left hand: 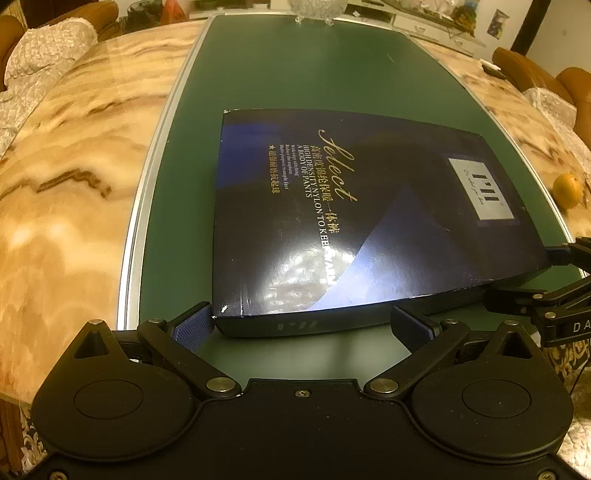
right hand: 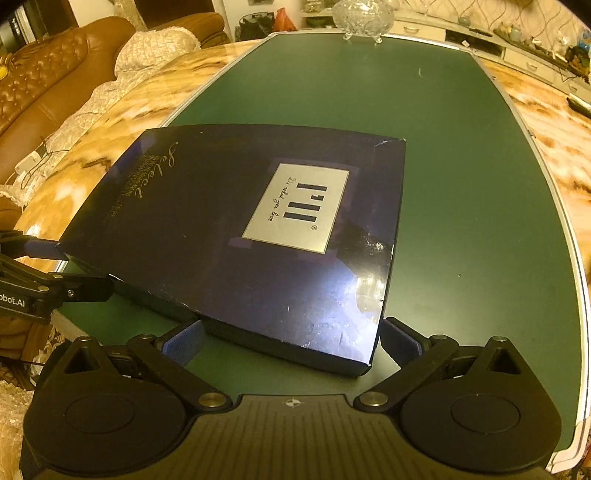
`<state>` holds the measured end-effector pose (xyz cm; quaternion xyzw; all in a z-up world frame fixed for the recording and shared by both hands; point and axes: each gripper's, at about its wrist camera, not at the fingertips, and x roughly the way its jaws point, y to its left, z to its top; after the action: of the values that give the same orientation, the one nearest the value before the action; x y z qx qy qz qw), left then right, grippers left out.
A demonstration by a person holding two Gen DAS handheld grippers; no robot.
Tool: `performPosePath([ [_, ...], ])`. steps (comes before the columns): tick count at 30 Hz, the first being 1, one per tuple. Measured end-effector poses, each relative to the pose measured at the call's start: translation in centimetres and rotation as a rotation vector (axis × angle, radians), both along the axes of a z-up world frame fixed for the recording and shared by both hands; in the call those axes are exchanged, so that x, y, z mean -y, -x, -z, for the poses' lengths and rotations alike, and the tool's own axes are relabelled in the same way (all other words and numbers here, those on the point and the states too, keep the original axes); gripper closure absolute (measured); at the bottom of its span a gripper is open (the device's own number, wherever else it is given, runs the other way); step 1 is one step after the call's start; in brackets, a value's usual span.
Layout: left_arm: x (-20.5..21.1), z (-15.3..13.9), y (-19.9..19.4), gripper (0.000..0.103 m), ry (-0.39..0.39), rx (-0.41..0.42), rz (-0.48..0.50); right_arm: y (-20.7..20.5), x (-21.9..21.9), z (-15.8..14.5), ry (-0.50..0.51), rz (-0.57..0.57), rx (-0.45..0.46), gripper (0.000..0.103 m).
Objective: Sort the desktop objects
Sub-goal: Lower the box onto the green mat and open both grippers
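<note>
lying flat on green mat (left hand: pixel 295 92) over marble table (left hand: pixel 74 166): dark box (left hand: pixel 369 221); both tongs released.

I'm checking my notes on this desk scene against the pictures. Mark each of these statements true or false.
1. The dark blue box lies flat on the green mat. True.
2. The left gripper is clamped shut. False: its jaws are spread wide at the box's near edge.
3. A glass bowl stands at the mat's far end. True.
4. The box lid is open. False: it is closed.
5. The orange fruit sits on the box. False: it rests on the marble table.
</note>
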<state>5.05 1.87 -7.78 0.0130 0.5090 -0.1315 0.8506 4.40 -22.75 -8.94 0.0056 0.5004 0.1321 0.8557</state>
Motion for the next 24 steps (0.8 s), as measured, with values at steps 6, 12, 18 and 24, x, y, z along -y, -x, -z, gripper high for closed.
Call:
performPosePath([
  [6,0.6,0.4,-1.4,0.000,-0.013,0.002,-0.006,-1.5,0.0,0.3,0.001,0.015,0.007,0.000],
  [12,1.1,0.6,-2.6,0.000,-0.021,0.002,-0.014,-2.4,0.4,0.2,0.004,0.029,0.011,0.000],
  [18,1.1,0.5,-2.9,0.000,-0.005,0.000,-0.022,-3.2,0.3,0.4,0.009,0.040,0.018,0.000],
  [24,0.9,-1.3,-1.4,0.000,0.004,0.043,-0.020,-1.9,0.5,-0.3,0.021,0.052,0.039,0.000],
])
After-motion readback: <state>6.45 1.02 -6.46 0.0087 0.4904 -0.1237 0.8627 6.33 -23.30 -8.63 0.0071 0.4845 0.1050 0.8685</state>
